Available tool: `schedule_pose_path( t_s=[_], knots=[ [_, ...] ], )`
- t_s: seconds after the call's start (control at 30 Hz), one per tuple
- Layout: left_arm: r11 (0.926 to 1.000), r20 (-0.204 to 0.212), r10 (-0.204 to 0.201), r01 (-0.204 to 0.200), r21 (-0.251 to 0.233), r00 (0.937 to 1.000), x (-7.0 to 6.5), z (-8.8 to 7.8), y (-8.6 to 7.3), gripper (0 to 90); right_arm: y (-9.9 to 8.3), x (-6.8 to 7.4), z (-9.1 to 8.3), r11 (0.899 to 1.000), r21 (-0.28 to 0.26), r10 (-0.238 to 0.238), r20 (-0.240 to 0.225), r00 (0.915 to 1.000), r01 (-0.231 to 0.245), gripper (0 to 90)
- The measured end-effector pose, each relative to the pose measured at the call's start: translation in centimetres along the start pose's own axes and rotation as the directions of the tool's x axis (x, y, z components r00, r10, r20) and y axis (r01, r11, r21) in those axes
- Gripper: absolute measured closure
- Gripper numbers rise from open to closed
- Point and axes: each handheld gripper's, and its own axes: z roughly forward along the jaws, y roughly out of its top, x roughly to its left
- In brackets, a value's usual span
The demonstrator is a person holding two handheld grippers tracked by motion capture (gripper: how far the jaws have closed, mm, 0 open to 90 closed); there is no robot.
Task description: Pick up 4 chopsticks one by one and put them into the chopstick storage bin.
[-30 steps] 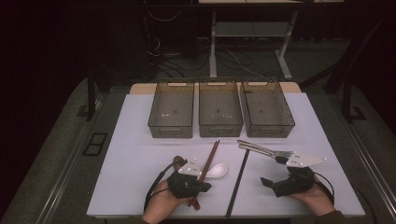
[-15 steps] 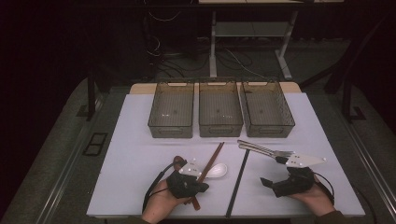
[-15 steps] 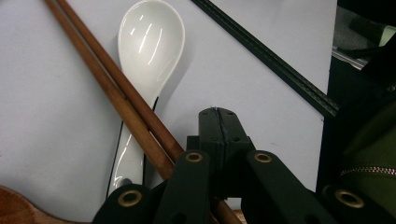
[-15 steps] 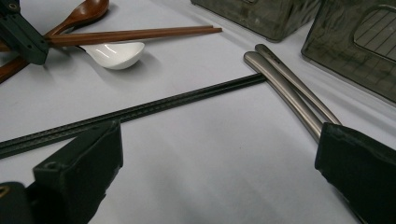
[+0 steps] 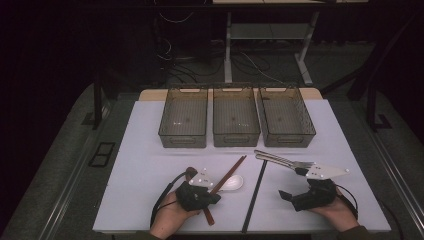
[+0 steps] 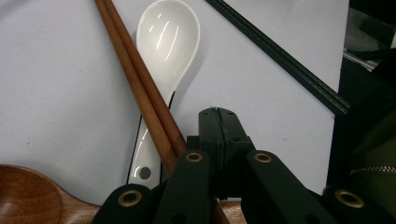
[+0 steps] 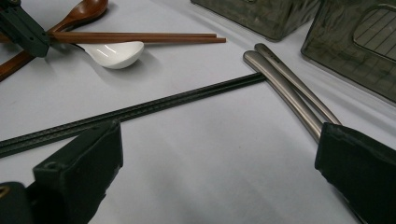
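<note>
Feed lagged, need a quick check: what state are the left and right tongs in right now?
Left tongs: closed, jaws pressed together with nothing between them, beside the brown chopsticks.
Right tongs: open, nothing held, bare table between the jaws.

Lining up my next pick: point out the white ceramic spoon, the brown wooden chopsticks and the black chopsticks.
White ceramic spoon (image 6: pixel 169 35): left gripper view, inside its bowl.
Brown wooden chopsticks (image 6: pixel 135 79): left gripper view, mid-shaft.
Black chopsticks (image 7: pixel 154 106): right gripper view, mid-length.

1. The high view looks forward and down on the white table (image 5: pixel 150 165) from well above.
2. The left gripper view sits close over the white spoon (image 6: pixel 166 56).
3. The right gripper view looks low across the table, sharing that spoon (image 7: pixel 114 52).
</note>
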Motion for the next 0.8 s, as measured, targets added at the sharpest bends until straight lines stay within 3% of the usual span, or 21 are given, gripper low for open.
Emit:
schedule_pose_path(
  t_s=[0.8],
  knots=[
    [0.9998,-0.074,-0.017,0.018,0.000,0.9971,1.1,-1.6,-0.8,88.8,0.0,0.0,0.0,1.000,-0.001,0.002,0.000,1.0000,-0.002,0.9]
  ],
)
